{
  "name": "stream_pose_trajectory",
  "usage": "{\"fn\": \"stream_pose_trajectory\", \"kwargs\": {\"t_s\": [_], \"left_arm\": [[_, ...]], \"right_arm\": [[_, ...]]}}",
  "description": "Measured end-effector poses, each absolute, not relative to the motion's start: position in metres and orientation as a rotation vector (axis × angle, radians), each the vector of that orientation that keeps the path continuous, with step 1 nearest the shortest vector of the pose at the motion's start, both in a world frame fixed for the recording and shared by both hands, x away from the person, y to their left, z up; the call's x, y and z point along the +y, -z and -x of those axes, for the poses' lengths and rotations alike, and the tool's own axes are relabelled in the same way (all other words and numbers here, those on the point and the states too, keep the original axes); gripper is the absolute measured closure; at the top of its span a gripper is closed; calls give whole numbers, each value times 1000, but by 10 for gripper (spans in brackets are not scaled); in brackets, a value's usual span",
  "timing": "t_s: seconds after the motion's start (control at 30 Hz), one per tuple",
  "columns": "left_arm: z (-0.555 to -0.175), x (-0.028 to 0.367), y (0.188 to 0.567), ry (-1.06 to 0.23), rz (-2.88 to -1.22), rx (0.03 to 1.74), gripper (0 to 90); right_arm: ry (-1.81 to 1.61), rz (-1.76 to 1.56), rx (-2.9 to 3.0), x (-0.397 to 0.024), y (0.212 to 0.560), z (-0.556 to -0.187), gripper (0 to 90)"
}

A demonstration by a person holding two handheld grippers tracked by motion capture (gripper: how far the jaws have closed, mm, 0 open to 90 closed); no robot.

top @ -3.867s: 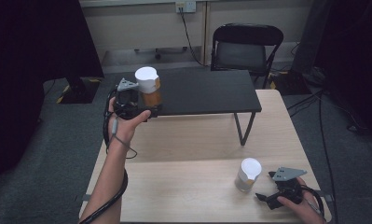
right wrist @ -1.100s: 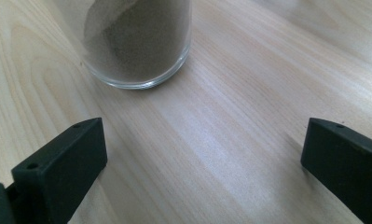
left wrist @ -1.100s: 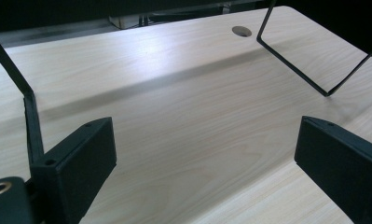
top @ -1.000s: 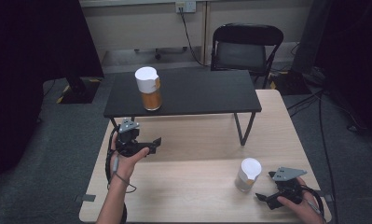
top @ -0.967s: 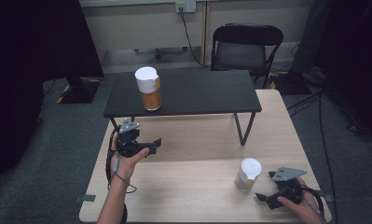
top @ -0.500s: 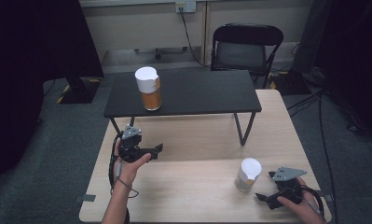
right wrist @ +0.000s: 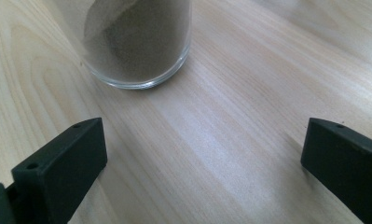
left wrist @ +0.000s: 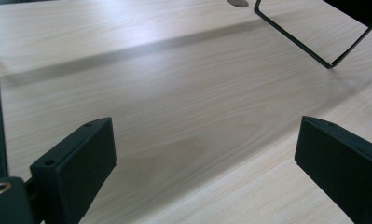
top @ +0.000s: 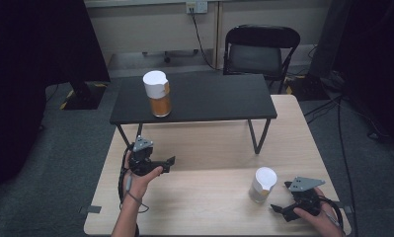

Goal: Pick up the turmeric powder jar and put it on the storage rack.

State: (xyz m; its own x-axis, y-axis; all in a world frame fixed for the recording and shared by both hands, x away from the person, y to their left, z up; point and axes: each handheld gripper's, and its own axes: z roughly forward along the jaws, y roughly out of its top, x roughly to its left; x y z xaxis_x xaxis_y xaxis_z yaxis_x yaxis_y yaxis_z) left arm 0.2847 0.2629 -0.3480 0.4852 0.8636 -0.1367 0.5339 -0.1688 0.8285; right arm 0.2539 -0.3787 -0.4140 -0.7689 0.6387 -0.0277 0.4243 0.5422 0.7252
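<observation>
A glass jar (top: 156, 95) with a white lid and orange contents stands on the left part of the low black table (top: 219, 96). A second white-lidded jar (top: 262, 185) stands on the wooden table (top: 209, 143) at the front right. Its glass base (right wrist: 137, 44), holding brown powder, appears just ahead of my right jaws. My left gripper (top: 168, 165) hovers over the wooden table's left side, open and empty, pointing right. In the left gripper view, the left gripper (left wrist: 207, 140) has only bare wood between its jaws. My right gripper (top: 279, 197) is open beside the second jar, with nothing between its jaws (right wrist: 204, 135).
A thin black leg (left wrist: 309, 44) of the low table crosses ahead of my left gripper. A black folding chair (top: 261, 47) stands behind the tables. Grey carpet surrounds the wooden table, and cables run along its right side.
Since the earliest frame my left gripper has left the orange jar on the black table and come back over the wooden table. Over the last second it drifted slightly nearer. The right gripper kept still.
</observation>
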Motion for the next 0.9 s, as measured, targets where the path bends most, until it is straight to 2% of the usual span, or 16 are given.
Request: {"fn": "stream_pose_trajectory", "kwargs": {"t_s": [0.9], "left_arm": [[-276, 261, 377, -444, -1885, 1211, 47]], "right_arm": [[-1057, -886, 2492, -378, 414, -254, 0]]}}
